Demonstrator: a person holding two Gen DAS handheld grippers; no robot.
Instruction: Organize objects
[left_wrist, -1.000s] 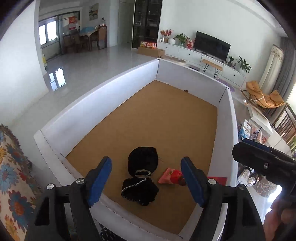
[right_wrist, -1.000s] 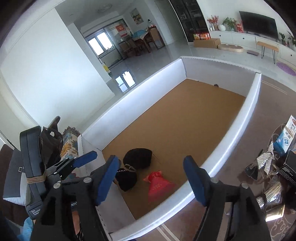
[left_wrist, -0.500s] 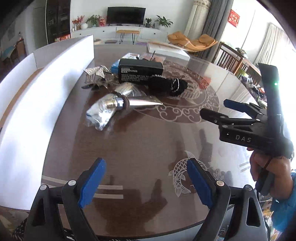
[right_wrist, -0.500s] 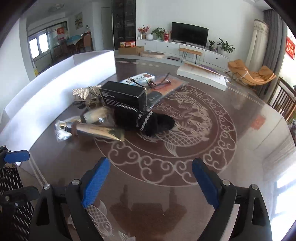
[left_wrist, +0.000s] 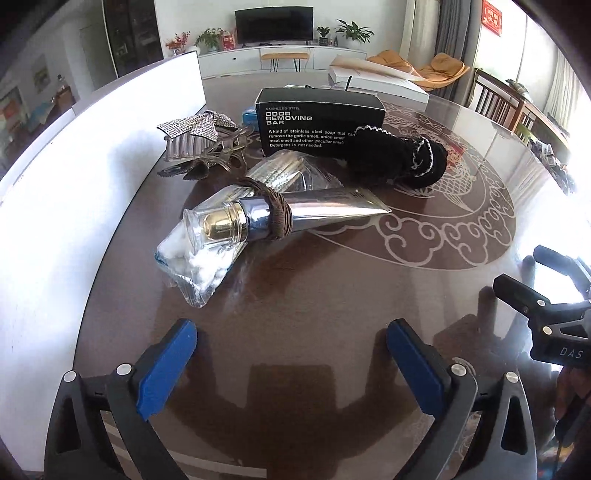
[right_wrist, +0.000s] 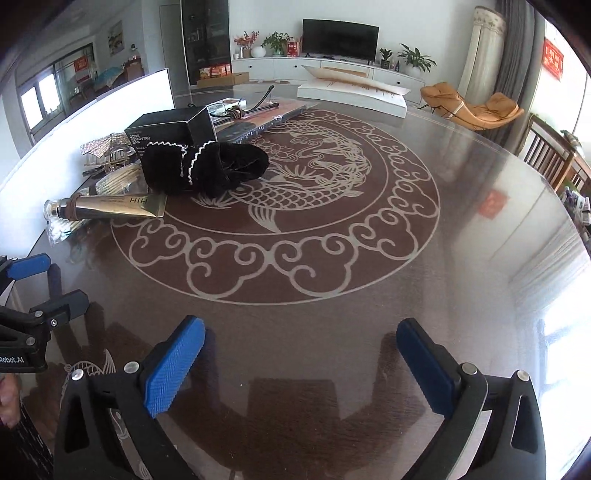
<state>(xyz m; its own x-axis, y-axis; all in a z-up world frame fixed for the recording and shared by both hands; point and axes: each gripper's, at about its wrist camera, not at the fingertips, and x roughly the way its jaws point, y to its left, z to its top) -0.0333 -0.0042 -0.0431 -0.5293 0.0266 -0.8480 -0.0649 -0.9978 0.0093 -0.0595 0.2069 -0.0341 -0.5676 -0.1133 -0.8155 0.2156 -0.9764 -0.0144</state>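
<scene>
Tube (left_wrist: 314, 212) lies before pouch (left_wrist: 391, 158), box (left_wrist: 317, 118) behind.

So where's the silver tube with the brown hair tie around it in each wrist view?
Left wrist: silver tube lies centre-left, cap toward the white wall.
Right wrist: silver tube at far left, middle height.
Shared landmark: black odor-removing-bar box behind it.

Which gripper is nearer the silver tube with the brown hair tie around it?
Left. The left gripper, open and empty, faces the silver tube just ahead. The right gripper, also open, sits further right; the tube lies far off to its left.
</scene>
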